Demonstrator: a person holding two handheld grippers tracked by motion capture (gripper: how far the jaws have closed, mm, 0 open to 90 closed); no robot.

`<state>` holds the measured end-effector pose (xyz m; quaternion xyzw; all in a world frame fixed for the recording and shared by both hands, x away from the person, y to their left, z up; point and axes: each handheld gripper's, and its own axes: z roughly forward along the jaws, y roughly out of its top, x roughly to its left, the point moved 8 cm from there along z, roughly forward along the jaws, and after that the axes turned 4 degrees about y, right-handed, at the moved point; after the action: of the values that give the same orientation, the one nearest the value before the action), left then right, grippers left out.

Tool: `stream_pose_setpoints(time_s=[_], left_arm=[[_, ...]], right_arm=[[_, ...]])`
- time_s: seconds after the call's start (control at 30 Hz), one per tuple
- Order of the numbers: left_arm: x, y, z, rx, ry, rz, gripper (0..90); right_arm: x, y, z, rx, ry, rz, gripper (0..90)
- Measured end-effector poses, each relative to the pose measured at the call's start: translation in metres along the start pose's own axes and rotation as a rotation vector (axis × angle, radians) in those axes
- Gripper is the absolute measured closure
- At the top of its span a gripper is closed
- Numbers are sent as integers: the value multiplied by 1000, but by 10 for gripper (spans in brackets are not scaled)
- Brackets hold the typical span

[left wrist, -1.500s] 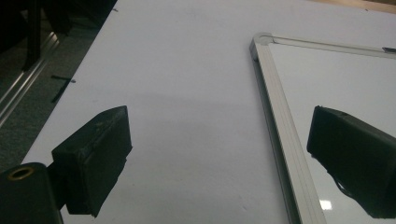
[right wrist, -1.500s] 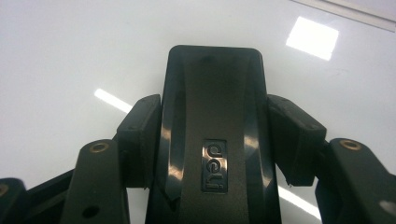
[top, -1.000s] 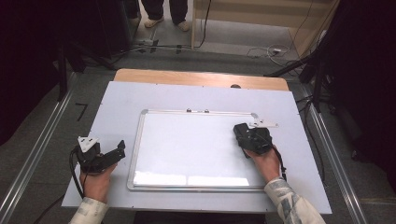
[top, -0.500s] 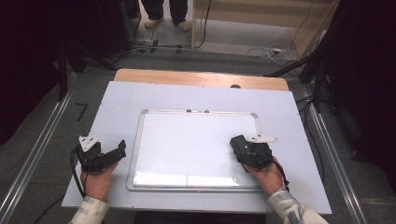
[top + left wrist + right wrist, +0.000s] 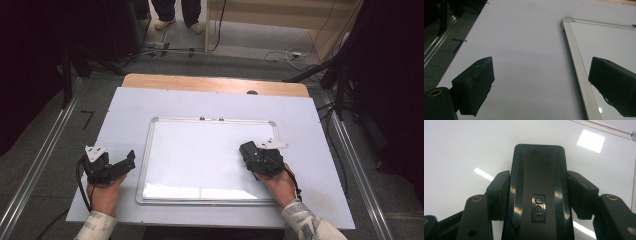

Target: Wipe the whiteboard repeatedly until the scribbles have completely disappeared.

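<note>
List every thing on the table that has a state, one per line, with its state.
Whiteboard: lying flat on the table, surface blank.
Eraser: black, clamped between the right gripper's fingers, over the whiteboard.
Right gripper: shut on the eraser, above the board's right part.
Left gripper: open, holding nothing, at the board's left edge.

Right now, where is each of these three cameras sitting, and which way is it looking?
High view: above the person's side, looking forward and down on the table; both forearms, left claw, right claw.
Left gripper view: rides the left claw, facing bare table beside the whiteboard; its two black jaws stand wide apart.
Right gripper view: rides the right claw, looking down on the whiteboard; jaws clamp a black eraser.
All three share the whiteboard.
</note>
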<state>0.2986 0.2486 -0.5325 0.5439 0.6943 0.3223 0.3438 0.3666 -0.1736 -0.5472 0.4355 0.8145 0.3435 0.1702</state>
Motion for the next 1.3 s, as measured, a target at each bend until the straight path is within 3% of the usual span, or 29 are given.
stream_pose_setpoints(time_s=[0.23, 0.37, 0.8, 1.1, 1.3], left_arm=[[2, -1, -1, 4, 5, -8, 66], [-2, 0, -2, 2, 2, 1, 66], [0, 0, -1, -2, -1, -2, 66], [-1, 1, -1, -4, -5, 0, 66], [1, 1, -1, -1, -3, -4, 66]], right_arm=[[-5, -25, -26, 16, 19, -15, 382], [-6, -27, -27, 10, 11, -15, 382], [-40, 14, 11, -4, -67, 82, 382], [-60, 36, 31, 3, -93, 94, 382], [-64, 40, 34, 2, -93, 92, 382]])
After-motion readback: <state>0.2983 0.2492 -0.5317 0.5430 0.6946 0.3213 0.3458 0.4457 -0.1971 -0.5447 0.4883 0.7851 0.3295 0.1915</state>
